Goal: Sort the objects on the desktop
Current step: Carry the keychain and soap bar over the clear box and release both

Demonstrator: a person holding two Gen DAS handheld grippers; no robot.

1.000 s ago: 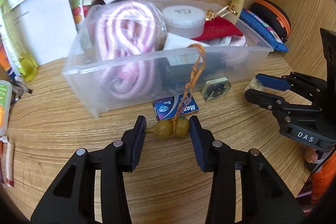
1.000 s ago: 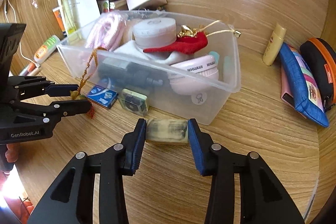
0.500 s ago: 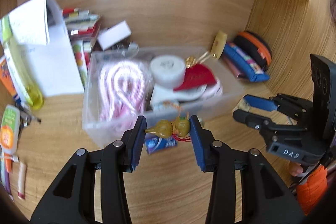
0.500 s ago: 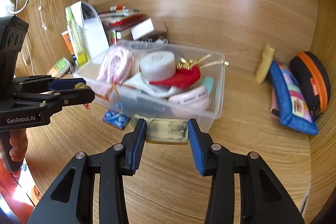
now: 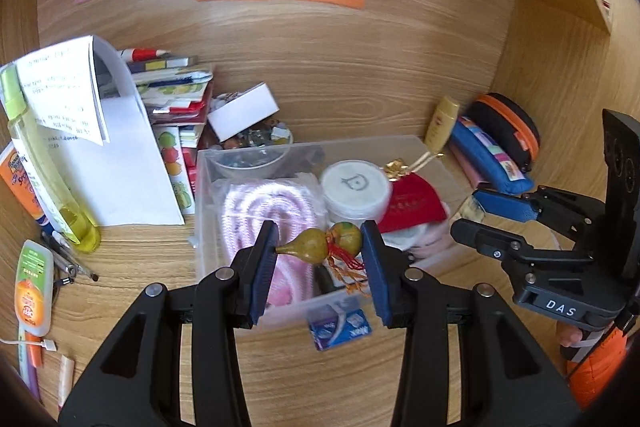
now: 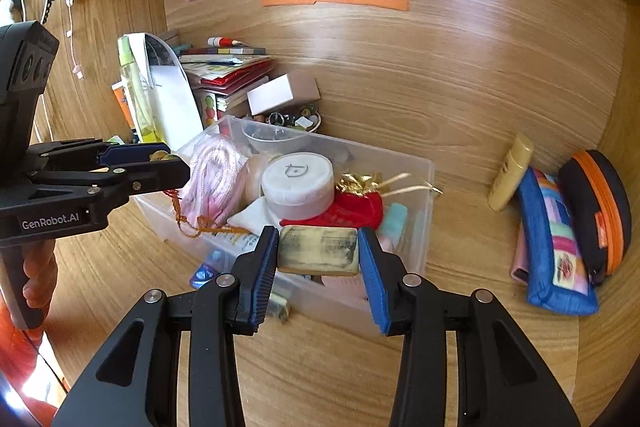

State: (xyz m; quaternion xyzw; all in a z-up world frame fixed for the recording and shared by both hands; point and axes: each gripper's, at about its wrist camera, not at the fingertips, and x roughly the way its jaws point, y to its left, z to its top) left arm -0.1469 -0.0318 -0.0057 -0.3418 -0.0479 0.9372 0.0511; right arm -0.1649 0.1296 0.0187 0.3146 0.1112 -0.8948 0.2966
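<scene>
My left gripper (image 5: 319,247) is shut on a small yellow-green gourd charm (image 5: 320,245) with a red-orange tassel cord, held above the front of a clear plastic bin (image 5: 304,311). My right gripper (image 6: 318,251) is shut on a worn beige eraser block (image 6: 318,251), held over the bin's (image 6: 424,179) near right part. The bin holds a pink rope (image 5: 264,205), a round white case (image 5: 356,187) and a red pouch (image 5: 416,205). The left gripper also shows in the right wrist view (image 6: 164,163), the right gripper in the left wrist view (image 5: 476,215).
A blue packet (image 5: 340,323) lies on the desk in front of the bin. A blue pencil case (image 6: 556,243), a black-orange pouch (image 6: 600,207) and a beige tube (image 6: 512,171) lie at right. Papers, books, a yellow bottle (image 5: 44,171) and tubes crowd the left. Wooden walls enclose the desk.
Both grippers have risen from desk level to above the bin, each keeping its object. The gourd's cord has lifted off the bin wall and now hangs below.
</scene>
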